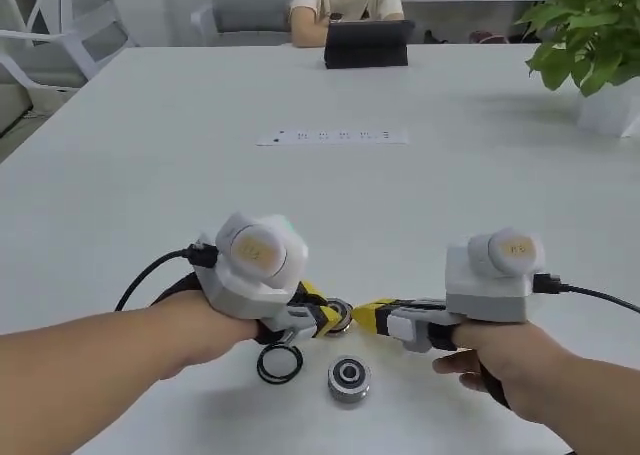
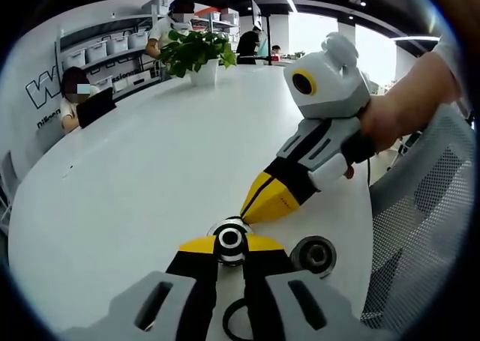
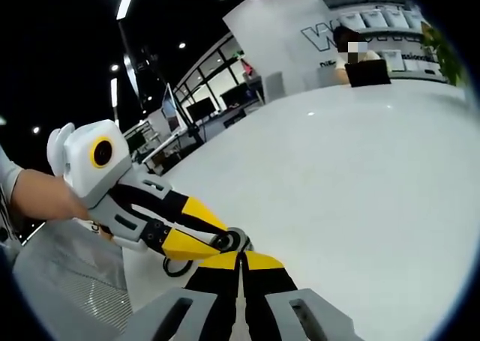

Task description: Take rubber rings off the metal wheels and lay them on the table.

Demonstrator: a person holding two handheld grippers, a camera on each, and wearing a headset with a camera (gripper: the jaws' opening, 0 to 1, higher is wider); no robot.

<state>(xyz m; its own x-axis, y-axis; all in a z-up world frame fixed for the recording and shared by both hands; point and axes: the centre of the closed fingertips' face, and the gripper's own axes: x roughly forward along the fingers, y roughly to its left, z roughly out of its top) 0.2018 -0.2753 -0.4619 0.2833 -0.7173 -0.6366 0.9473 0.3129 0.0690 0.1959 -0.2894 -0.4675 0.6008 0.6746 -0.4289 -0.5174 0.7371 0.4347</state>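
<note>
Held wheel (image 2: pixel 230 238): I had it clamped between my left gripper (image 1: pixel 330 318) fingers, just above the counter (image 1: pixel 200 155).
Right gripper (image 3: pixel 240 262): my fingers were together, tips at that wheel.
Rubber ring (image 1: pixel 260 365): lay flat under my left gripper.
Second wheel (image 1: pixel 348 377): sat beside the ring.

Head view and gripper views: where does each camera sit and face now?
Head view: on the headset, looking forward and down at the table; left hand, right hand, left tongs and right tongs show.
Left gripper view: on the left tongs, looking along them at the held wheel; right tongs and right hand enter from the right.
Right gripper view: on the right tongs, facing the left tongs and left hand.
Shared: both gripper views show the held wheel.
</note>
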